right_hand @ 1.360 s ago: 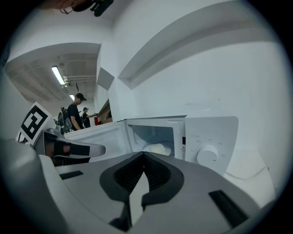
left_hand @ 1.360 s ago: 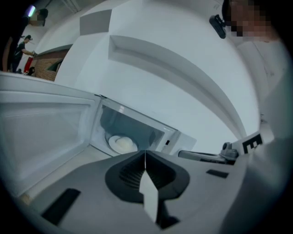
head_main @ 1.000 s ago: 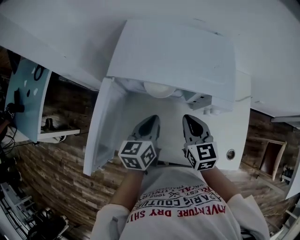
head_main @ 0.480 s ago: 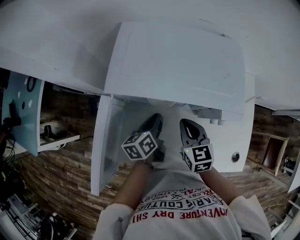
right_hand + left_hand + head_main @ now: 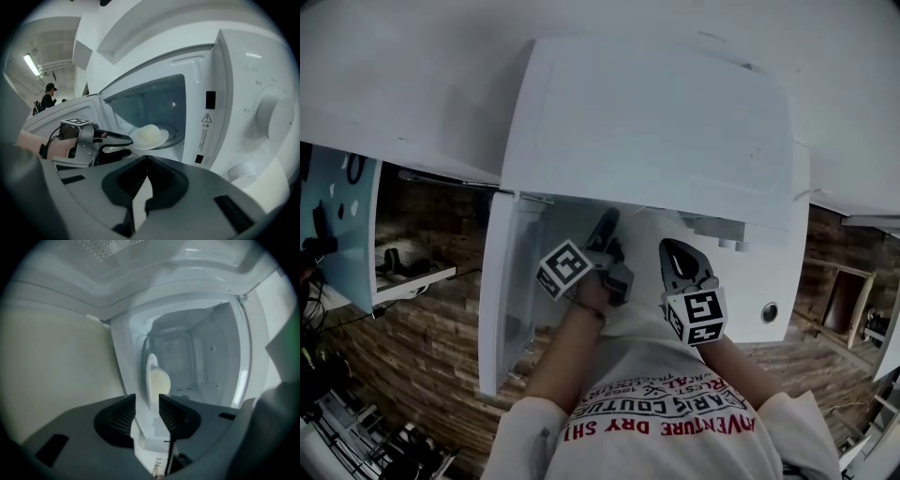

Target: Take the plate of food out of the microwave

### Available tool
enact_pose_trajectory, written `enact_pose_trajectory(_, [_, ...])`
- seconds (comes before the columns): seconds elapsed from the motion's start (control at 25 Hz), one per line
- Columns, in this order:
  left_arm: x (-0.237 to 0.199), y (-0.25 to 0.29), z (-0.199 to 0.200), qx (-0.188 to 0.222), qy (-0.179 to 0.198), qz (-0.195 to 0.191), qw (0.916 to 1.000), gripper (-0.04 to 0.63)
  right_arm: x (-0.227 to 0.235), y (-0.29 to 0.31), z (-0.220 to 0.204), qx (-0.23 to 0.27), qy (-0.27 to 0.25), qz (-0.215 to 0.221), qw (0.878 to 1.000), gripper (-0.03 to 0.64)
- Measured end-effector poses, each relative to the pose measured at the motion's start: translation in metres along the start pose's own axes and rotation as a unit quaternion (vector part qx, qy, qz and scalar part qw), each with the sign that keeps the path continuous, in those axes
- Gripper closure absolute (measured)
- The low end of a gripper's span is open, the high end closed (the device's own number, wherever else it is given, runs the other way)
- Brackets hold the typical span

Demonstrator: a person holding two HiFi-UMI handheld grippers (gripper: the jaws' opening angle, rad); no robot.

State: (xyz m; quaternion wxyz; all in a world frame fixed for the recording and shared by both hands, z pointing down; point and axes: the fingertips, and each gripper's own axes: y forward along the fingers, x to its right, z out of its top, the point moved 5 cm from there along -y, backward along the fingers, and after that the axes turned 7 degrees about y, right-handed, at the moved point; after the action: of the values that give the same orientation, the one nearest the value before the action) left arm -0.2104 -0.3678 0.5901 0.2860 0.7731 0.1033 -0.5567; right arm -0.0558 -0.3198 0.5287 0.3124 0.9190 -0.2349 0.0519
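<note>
The white microwave point(image 5: 656, 122) stands with its door point(image 5: 502, 300) swung open to the left. Inside, a white plate point(image 5: 161, 138) carries a pale mound of food point(image 5: 149, 132). My left gripper point(image 5: 112, 143) reaches into the cavity, rolled on its side, and its jaws are opening. In the left gripper view the plate point(image 5: 151, 376) shows edge-on with its near rim between the left gripper point(image 5: 147, 406) jaws, which do not press on it. My right gripper point(image 5: 146, 180) is shut on nothing and hangs in front of the microwave. The head view hides the plate.
The microwave's control panel with two round dials point(image 5: 274, 115) is to the right of the cavity. The cavity walls point(image 5: 206, 357) close in around the plate. A person point(image 5: 47, 98) stands far off at the left. Wooden flooring point(image 5: 422, 347) lies below.
My left gripper has pushed forward into the microwave cavity and rolled onto its side. The right gripper has hardly moved. The head view has come closer to the microwave.
</note>
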Motion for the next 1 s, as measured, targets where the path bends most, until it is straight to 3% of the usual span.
enact_pose_trajectory(0.16, [-0.004, 0.011, 0.005, 0.02, -0.066, -0.002, 0.9976, 0.462, 0.002, -0.004, -0.001, 0.0, 0.003, 0.001, 1.0, 0.607])
enact_pose_trajectory(0.4, [-0.009, 0.013, 0.003, 0.034, -0.089, 0.012, 0.9954, 0.494, 0.007, -0.012, -0.007, -0.007, 0.003, -0.002, 1.0, 0.607])
enact_pose_trajectory(0.64, [-0.005, 0.013, 0.002, 0.042, -0.086, 0.027, 0.995, 0.508, 0.011, -0.017, -0.008, -0.011, 0.0, 0.002, 1.0, 0.606])
enact_pose_trajectory(0.76, [0.0, 0.01, 0.001, 0.044, -0.087, 0.021, 0.995, 0.568, 0.011, -0.019, -0.008, -0.009, -0.002, 0.006, 1.0, 0.607])
enact_pose_trajectory(1.0, [0.005, 0.004, 0.0, 0.048, -0.082, 0.001, 0.9954, 0.577, 0.013, -0.023, -0.006, -0.003, -0.002, 0.011, 1.0, 0.607])
